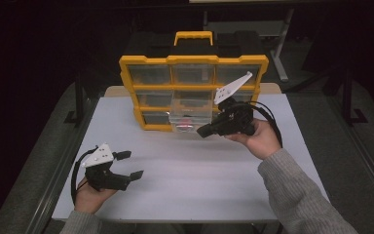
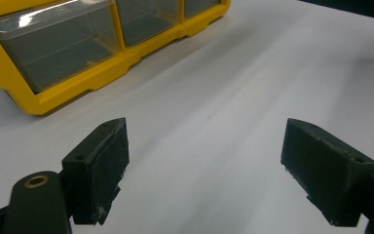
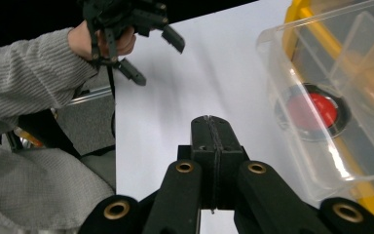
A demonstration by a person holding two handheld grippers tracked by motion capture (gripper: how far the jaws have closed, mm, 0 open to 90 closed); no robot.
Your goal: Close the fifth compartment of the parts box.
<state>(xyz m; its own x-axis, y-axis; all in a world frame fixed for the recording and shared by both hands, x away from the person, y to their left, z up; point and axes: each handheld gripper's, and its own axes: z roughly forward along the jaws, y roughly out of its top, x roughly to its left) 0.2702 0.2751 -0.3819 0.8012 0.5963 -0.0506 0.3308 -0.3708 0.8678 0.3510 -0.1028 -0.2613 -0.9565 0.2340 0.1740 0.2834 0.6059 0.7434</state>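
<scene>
Yellow organizer [image 1: 193, 87] upright at back of white table [image 1: 190, 180], clear middle drawer [image 1: 191, 117] pulled out w/ red round thing [image 3: 321, 111] inside. Right gripper [image 1: 204, 130] just in front of drawer, jaws pressed together, nothing between. Left gripper [image 1: 129, 165] near front-left table edge, jaws wide apart, empty.

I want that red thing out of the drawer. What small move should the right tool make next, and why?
Probably open the right tool first: its jaws are pressed together, holding nothing, beside the pulled-out clear drawer. The red thing lies inside, so shut jaws cannot take it.
</scene>
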